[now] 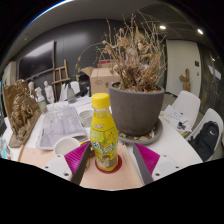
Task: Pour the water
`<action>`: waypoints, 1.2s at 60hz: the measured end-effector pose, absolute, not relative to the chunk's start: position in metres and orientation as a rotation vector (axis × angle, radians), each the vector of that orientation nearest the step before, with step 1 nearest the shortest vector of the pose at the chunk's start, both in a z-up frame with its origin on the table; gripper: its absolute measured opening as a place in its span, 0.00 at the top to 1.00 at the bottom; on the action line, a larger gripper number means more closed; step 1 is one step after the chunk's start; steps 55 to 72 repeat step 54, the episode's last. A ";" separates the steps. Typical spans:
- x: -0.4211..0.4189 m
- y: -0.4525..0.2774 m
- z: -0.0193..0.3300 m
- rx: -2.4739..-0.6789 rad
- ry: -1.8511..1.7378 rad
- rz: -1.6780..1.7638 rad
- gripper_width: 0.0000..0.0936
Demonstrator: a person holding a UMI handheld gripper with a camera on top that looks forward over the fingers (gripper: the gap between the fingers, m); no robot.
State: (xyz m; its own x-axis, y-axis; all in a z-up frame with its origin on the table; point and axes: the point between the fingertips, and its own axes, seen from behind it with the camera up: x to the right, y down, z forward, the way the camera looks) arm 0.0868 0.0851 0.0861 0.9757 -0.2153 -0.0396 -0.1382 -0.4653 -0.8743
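Note:
A plastic bottle (pixel 104 130) with a yellow cap and a yellow label stands upright on a round red coaster (pixel 116 164) on the pale table (pixel 110 180). My gripper (pixel 110 158) is open and low over the table. The bottle stands between the fingers, close to the left finger (pixel 82 166), with a clear gap to the right finger (pixel 141 166). The pink pads show on both fingers. No cup or glass to receive water can be identified with certainty.
A grey pot (pixel 136 108) with a dried plant stands just behind the bottle. A white bowl-like dish (pixel 67 146) lies to the left of the fingers, with papers (pixel 58 125) and a brown carved figure (pixel 20 112) beyond. A white chair (pixel 207 135) is at the right.

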 end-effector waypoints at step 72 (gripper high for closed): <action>-0.045 -0.164 0.234 -2.198 0.070 -0.151 0.08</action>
